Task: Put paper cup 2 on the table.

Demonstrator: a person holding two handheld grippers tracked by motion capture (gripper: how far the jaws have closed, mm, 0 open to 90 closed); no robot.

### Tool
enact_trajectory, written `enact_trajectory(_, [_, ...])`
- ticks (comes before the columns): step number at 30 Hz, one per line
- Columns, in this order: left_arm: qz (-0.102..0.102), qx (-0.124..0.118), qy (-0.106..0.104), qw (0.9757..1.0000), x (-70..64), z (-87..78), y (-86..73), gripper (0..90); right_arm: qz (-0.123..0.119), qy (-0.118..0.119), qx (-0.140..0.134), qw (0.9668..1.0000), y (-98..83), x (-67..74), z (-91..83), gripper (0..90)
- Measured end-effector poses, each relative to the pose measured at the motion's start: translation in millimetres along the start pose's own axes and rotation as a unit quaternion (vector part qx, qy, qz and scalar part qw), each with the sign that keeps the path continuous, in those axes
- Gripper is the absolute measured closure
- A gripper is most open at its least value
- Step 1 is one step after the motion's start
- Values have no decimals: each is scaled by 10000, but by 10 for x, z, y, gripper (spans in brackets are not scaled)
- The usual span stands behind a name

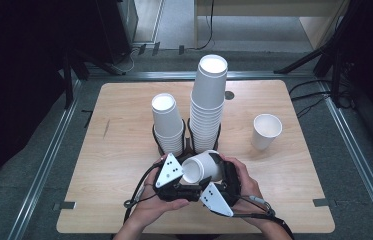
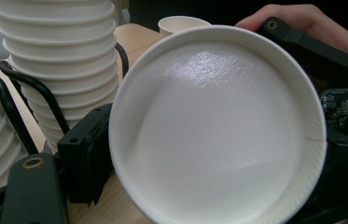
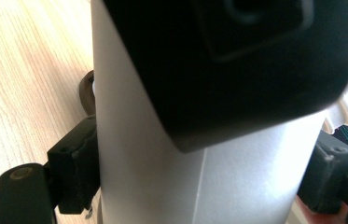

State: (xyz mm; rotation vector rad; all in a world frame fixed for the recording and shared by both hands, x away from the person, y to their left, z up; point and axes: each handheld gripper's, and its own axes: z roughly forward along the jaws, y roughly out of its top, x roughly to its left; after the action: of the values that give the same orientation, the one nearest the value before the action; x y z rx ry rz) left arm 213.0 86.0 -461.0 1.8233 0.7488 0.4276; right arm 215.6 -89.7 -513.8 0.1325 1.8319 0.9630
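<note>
- Table (image 1: 124, 200): light wood, things grouped at centre
- Tall stack (image 1: 208, 100) of white paper cups at 12 o'clock from the hands, seated in a black wire holder (image 1: 190, 145); short stack (image 1: 167, 122) just beside it toward 9 o'clock, in the same holder
- Single cup (image 1: 265, 131) upright at 2 o'clock from the hands, apart from the stacks, looks empty
- Held cup (image 1: 201, 166) on its side between both hands, just in front of the holder at 6 o'clock; mouth faces 9 o'clock; inside bare white (image 2: 218, 126)
- Right gripper (image 1: 221, 172): fingers (image 3: 73, 163) pinching the held cup's wall
- Left gripper (image 1: 171, 175): at the cup's mouth; one finger (image 2: 85, 154) outside the rim; grip on the cup cannot be told
- The stacks stand close behind the held cup
</note>
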Motion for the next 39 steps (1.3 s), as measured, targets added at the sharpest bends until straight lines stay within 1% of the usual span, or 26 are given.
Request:
enact_trajectory(4, [-14, 28, -22, 10000, 10, 5, -6, 183, -42, 13, 14, 10000, -7, 9, 8, 159])
enact_trajectory(9, [13, 39, -20, 10000, 5, 10, -8, 193, -64, -13, 3, 10000, -13, 12, 14, 147])
enact_trajectory(10, [25, 49, -23, 10000, 5, 11, -9, 196, -97, 10, 20, 10000, -15, 18, 16, 141])
enact_trajectory(11, [36, 51, -10, 10000, 2, 13, -11, 199, -65, -44, 20, 10000, -15, 23, 15, 134])
enact_trajectory(12, [58, 63, -2, 10000, 0, 14, -12, 203, -56, -42, 61, 10000, -17, 37, 16, 128])
enact_trajectory(14, [65, 78, -15, 9999, 4, 14, -16, 208, -65, -109, 70, 9999, -14, 44, 23, 120])
enact_trajectory(16, [9, 79, -81, 9999, 21, 11, -19, 211, -54, -54, 77, 9999, -16, 41, 18, 115])
enact_trajectory(17, [-29, 81, -122, 9999, 30, 8, -20, 213, -77, 12, 72, 9999, -18, 35, 16, 113])
enact_trajectory(19, [-83, 71, -167, 9998, 38, 6, -19, 216, -33, 34, 61, 10000, -21, 27, 2, 108])
enact_trajectory(22, [-71, 128, -182, 9997, 42, 15, -25, 220, 66, 108, 102, 9999, -19, 24, 0, 102])
enact_trajectory(23, [-68, 138, -176, 9997, 41, 16, -25, 221, 65, 111, 120, 9998, -22, 29, 3, 89])
enact_trajectory(25, [-57, 151, -172, 9997, 41, 17, -26, 223, 59, 115, 105, 9999, -24, 40, 0, 33])
enact_trajectory(26, [-93, 147, -214, 9996, 42, 15, -25, 223, 86, 145, 94, 9998, -20, 43, -5, 0])
enact_trajectory(28, [-115, 114, -239, 9996, 41, 12, -21, 224, 108, 174, 16, 9998, -7, 39, -22, 0])
enact_trajectory(30, [-95, 104, -219, 9997, 41, 8, -19, 224, 132, 182, -30, 9997, 6, 28, -41, 0])
enact_trajectory(34, [-110, 80, -167, 9998, 66, -3, -25, 224, 198, 106, 4, 9997, 1, 11, -59, 0])
enact_trajectory(37, [-126, 40, -184, 9997, 91, -11, -28, 226, 246, 69, 4, 9997, -9, -4, -73, 0])
enact_trajectory(39, [-149, 11, -108, 9998, 112, -21, -27, 226, 280, 53, 6, 9996, -12, -13, -90, 0])
